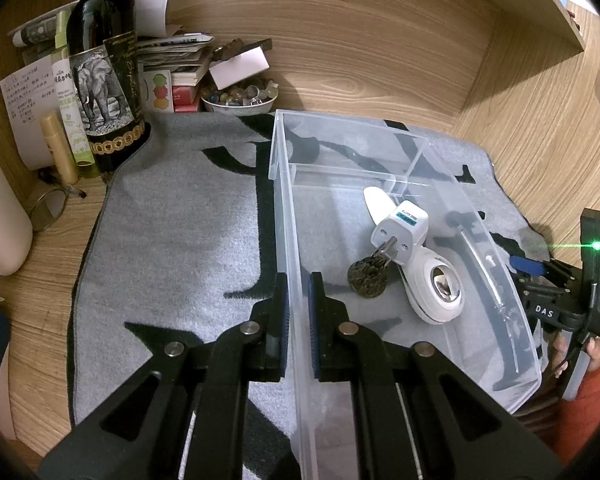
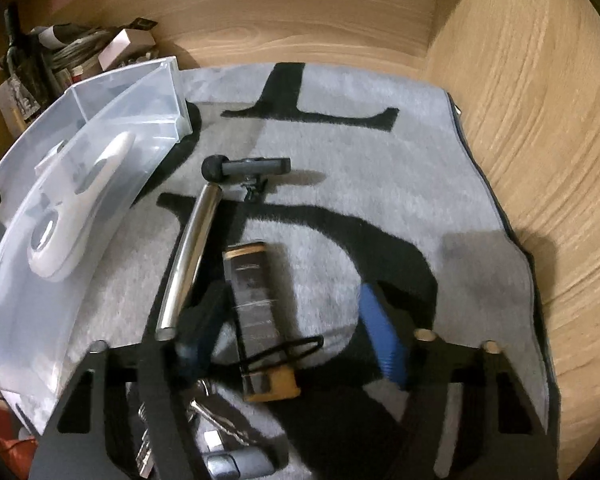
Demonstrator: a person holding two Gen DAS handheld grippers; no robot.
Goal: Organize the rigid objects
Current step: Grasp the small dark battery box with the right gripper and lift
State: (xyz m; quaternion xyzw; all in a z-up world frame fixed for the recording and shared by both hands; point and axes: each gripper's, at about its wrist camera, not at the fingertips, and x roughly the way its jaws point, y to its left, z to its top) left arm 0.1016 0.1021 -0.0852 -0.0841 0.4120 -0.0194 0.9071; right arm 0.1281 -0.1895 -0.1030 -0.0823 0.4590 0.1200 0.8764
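Wooden desk, grey mat atop, wine bottle and bowl behind.

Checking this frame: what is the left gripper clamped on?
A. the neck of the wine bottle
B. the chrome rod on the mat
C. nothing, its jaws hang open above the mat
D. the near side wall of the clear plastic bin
D: in the left wrist view the left gripper has its pads pressed on either face of the clear plastic bin wall, while the wine bottle stands untouched far behind.
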